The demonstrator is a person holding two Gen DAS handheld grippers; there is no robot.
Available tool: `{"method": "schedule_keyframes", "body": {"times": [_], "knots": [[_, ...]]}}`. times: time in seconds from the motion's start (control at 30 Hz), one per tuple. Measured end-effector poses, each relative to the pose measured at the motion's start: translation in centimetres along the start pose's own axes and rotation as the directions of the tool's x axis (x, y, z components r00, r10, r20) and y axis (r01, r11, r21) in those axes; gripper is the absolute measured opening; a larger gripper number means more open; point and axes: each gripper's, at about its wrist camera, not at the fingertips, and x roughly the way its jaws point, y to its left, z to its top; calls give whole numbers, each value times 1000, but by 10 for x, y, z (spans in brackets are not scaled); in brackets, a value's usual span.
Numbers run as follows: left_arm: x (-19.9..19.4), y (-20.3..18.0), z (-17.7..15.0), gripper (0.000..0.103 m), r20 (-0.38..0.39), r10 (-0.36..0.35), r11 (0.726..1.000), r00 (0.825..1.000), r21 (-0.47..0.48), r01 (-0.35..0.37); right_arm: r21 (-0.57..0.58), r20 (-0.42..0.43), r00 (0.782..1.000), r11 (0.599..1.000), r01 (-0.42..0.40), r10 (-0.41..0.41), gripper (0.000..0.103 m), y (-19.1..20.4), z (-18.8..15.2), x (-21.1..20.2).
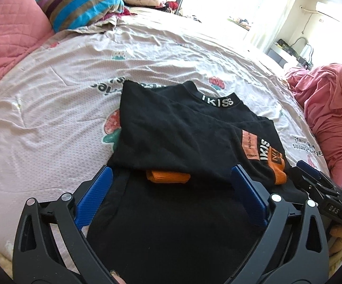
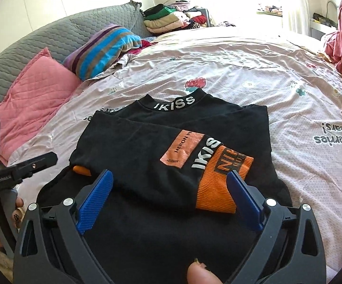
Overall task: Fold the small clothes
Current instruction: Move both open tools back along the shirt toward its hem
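Note:
A small black sweatshirt (image 1: 171, 132) with "IKISS" on its collar lies on the bed, both sleeves folded across the body, orange cuffs (image 1: 168, 176) showing. It also shows in the right wrist view (image 2: 147, 142), with an orange cuff (image 2: 220, 184) and an orange patch (image 2: 182, 149). My left gripper (image 1: 171, 172) is open, its blue fingers (image 1: 95, 194) over the shirt's near hem. My right gripper (image 2: 171, 177) is open, its blue fingers (image 2: 95, 196) above the near hem beside the orange cuff. Neither holds anything.
The bed has a pink strawberry-print sheet (image 1: 52, 118). Pink pillows (image 1: 7, 37) and a striped blanket (image 1: 83, 4) lie at the left. A stack of folded clothes (image 2: 168, 19) sits at the far end. A crumpled pink cloth (image 1: 332, 108) lies at the right.

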Motion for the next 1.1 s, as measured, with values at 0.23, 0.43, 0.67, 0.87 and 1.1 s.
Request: {"method": "schedule_keyframes", "body": {"times": [0.23,0.43,0.67,0.87,1.1], "knots": [[-22,-4,-5,93,31,12,1000,999,21,-13,-21,23,1000,1000,10,-9,96,-1,-4,-18],[-40,1,-9,93,51,28,999,998,25,-29,-23,37,999,1000,19,-18,96,-3,-7,-31],[-51,10,-16,93,55,48,999,997,17,-49,-31,30,999,999,13,-12,96,-2,-13,-39],[-60,24,-28,93,47,69,998,997,4,-69,-46,17,1000,999,16,-15,96,3,-22,-43],[-68,42,-46,93,36,93,995,995,-29,-92,-60,4,1000,998,16,-16,96,8,-29,-44]]}}
